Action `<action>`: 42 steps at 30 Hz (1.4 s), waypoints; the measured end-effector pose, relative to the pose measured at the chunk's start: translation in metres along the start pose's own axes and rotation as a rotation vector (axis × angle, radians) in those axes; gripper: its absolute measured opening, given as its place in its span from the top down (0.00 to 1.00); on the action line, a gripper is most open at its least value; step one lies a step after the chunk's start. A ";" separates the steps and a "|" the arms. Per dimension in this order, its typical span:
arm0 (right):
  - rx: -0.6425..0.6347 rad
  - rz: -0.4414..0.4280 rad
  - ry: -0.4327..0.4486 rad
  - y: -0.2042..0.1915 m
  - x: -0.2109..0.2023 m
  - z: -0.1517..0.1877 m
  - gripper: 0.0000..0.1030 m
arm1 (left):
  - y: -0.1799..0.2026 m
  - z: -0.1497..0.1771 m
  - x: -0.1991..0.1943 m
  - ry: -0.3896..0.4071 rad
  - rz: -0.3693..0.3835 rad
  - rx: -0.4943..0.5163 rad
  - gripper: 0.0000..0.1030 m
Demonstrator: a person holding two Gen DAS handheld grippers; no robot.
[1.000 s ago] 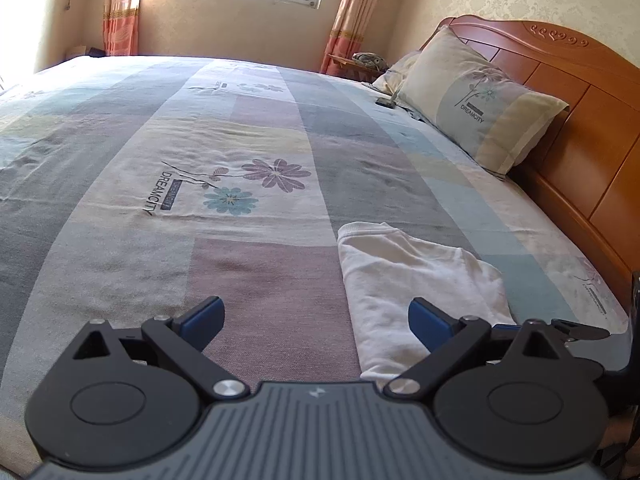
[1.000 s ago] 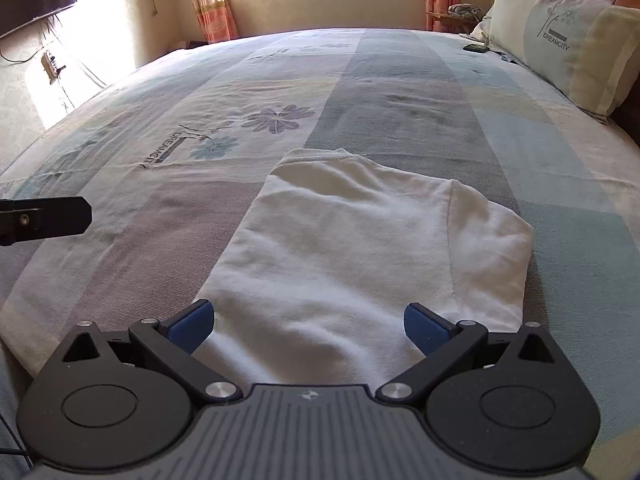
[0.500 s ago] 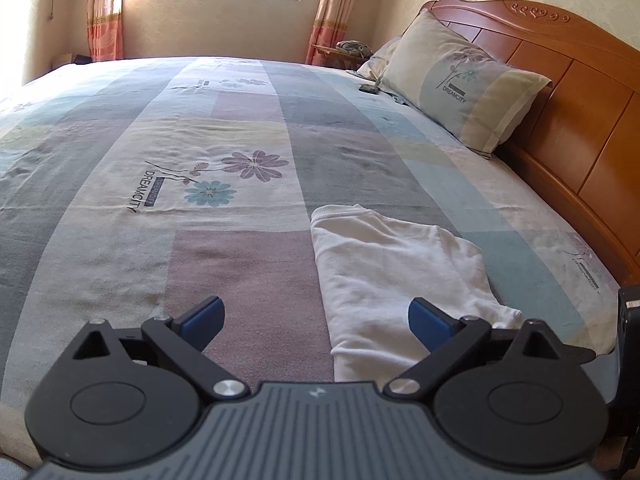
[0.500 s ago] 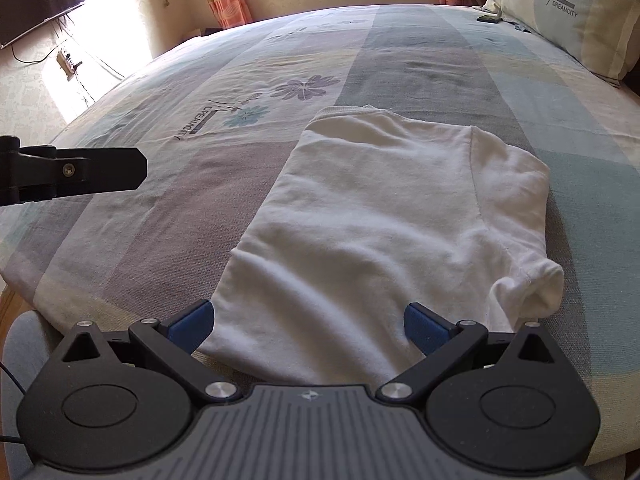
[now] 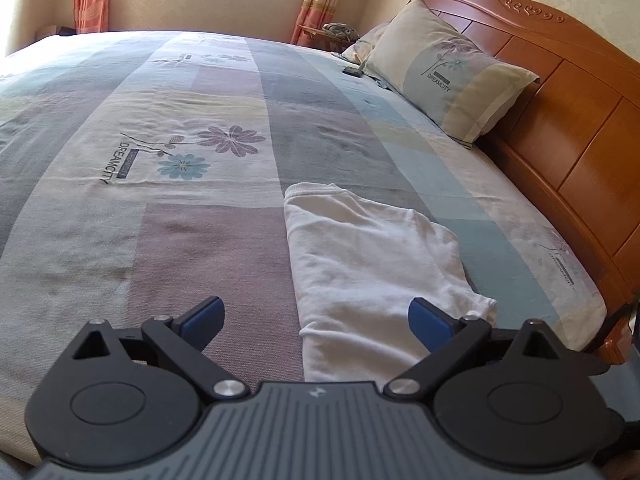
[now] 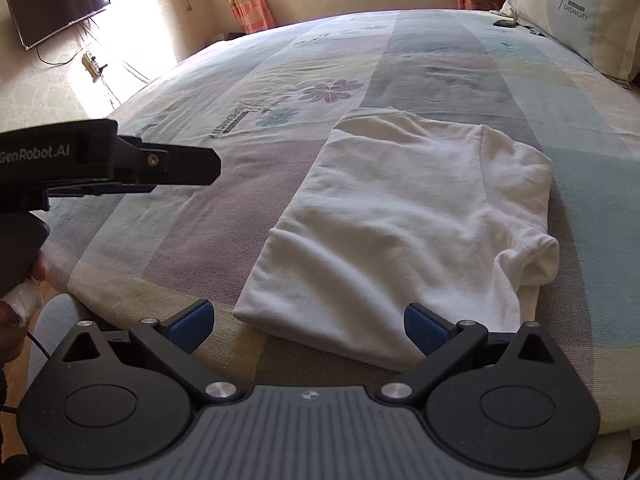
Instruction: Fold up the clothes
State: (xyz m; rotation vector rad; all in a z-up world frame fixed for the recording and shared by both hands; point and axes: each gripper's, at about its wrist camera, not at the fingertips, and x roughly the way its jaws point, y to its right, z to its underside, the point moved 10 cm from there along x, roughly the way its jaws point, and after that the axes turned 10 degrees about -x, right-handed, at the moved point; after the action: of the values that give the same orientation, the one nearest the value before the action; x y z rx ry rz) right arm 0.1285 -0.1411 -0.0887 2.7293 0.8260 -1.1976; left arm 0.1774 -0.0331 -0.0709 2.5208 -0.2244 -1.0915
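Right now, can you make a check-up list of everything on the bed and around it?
Surface: patchwork flowered bedsheet, lightly wrinkled.
Job's things: white cotton garment, folded, lying flat near the bed's edge.
Clutter: small dark phone-like object beside the cream printed pillow.
Grippers: left gripper open, empty; right gripper open, empty, before the garment's near edge.
Cables: wires under the wall-mounted black television.
Surroundings: orange wooden headboard, striped curtains, window.
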 end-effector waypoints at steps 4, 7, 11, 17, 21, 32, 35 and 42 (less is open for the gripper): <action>0.073 0.009 0.113 0.032 -0.031 -0.012 0.00 | 0.006 0.004 0.015 -0.041 0.059 -0.031 0.05; 0.196 0.038 0.170 0.071 -0.041 -0.015 0.00 | 0.008 0.009 0.029 -0.075 0.093 -0.057 0.05; 0.449 -0.029 0.165 0.120 -0.032 0.002 0.00 | -0.003 0.017 0.052 -0.137 0.130 -0.134 0.05; 0.682 -0.157 0.145 0.151 -0.005 0.027 0.00 | -0.019 0.025 0.082 -0.208 0.173 -0.228 0.05; 0.712 -0.212 0.155 0.158 0.009 0.022 0.00 | -0.018 0.020 0.094 -0.218 0.246 -0.271 0.01; 0.661 -0.272 0.120 0.170 0.057 -0.025 0.00 | -0.004 -0.016 0.140 -0.265 0.355 -0.307 0.01; 0.656 -0.282 0.118 0.173 0.068 -0.036 0.00 | -0.001 -0.021 0.147 -0.271 0.350 -0.301 0.01; 0.670 -0.361 0.063 0.156 0.057 -0.024 0.00 | 0.000 0.002 0.127 -0.363 0.416 -0.284 0.01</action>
State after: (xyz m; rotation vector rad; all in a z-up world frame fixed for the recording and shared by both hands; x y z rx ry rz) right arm 0.2521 -0.2429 -0.1370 3.2346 1.1330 -1.7321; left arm 0.2631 -0.0709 -0.1564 1.9014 -0.6141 -1.2877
